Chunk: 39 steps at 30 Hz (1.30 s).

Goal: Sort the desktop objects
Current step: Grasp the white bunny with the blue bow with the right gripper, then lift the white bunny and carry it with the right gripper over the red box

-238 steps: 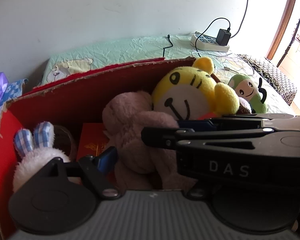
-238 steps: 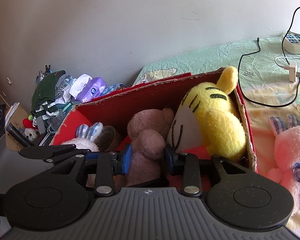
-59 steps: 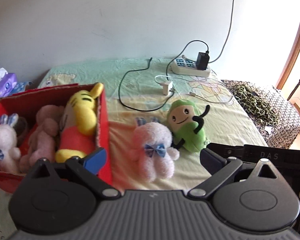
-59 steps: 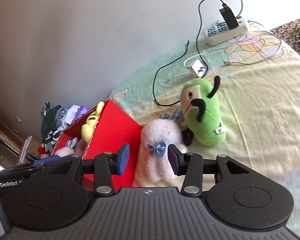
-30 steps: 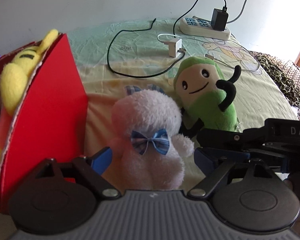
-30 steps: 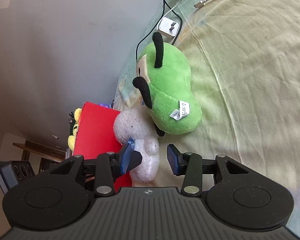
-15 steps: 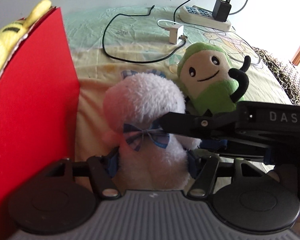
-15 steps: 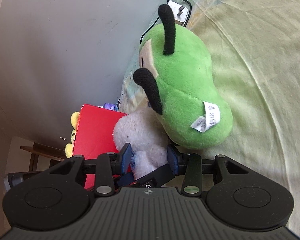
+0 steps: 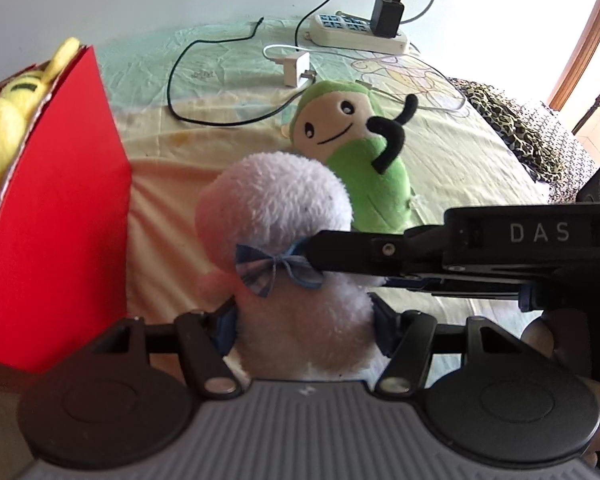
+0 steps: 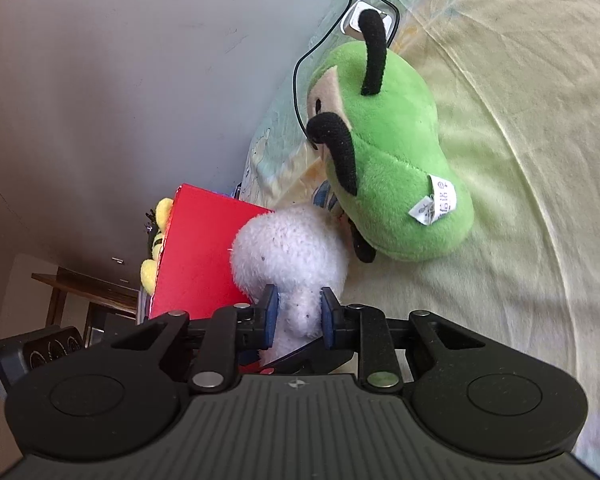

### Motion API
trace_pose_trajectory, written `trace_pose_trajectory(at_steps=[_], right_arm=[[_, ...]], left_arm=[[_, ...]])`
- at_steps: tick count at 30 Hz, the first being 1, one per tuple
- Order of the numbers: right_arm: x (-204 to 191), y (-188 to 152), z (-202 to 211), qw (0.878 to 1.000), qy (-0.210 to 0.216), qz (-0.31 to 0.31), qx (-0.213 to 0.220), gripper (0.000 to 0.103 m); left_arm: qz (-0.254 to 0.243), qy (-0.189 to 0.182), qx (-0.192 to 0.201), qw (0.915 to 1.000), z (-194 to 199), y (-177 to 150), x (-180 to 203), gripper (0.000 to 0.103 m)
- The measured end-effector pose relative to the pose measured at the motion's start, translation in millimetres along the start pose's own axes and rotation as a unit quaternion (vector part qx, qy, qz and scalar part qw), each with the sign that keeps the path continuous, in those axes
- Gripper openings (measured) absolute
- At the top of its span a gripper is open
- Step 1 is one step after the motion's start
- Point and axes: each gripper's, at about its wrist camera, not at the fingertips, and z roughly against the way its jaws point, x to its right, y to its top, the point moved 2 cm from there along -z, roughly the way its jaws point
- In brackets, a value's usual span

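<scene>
Plush bunny (image 9: 296, 280), centre frame on the bed (image 9: 480, 160) just right of the red box (image 9: 56, 208), is pinched by both tongs: left tongs (image 9: 302, 326) low on its body, right tongs (image 10: 298, 318) closing on its side. Lift level, clear the box wall, avoid snagging the green toy (image 9: 364, 168).
</scene>
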Motion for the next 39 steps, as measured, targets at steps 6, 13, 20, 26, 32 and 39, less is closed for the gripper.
trace_pose_trajectory(at_steps=[6, 13, 20, 26, 32, 39], right_arm=[[-12.4, -15.5, 32.1, 0.999, -0.024, 0.031, -0.003, 0.025], [-18.5, -29.2, 57.2, 0.998, -0.040, 0.044, -0.005, 0.025], [-38.3, -47.4, 48.2, 0.997, -0.059, 0.058, 0.004, 0.025], [-65.7, -63.6, 53.0, 0.992, -0.078, 0.080, 0.050, 0.023], [-85.1, -92.4, 55.6, 0.987, -0.104, 0.064, 0.101, 0.021], [-110.8, -128.7, 58.0, 0.978, -0.114, 0.044, 0.167, 0.020]], left_arm=[[-0.011, -0.010, -0.003, 0.9999, 18.1, -18.9, 17.2, 0.065], [-0.041, -0.025, -0.004, 0.9988, 40.8, -43.7, 36.0, 0.065], [-0.073, -0.087, -0.004, 0.9935, 65.8, -62.4, 45.1, 0.065], [-0.124, -0.122, -0.002, 0.9849, 77.4, -66.6, 37.4, 0.063], [-0.143, -0.139, 0.021, 0.9796, 99.5, -64.2, 6.3, 0.063], [-0.174, -0.168, 0.071, 0.9677, 130.7, -53.7, -14.3, 0.063]])
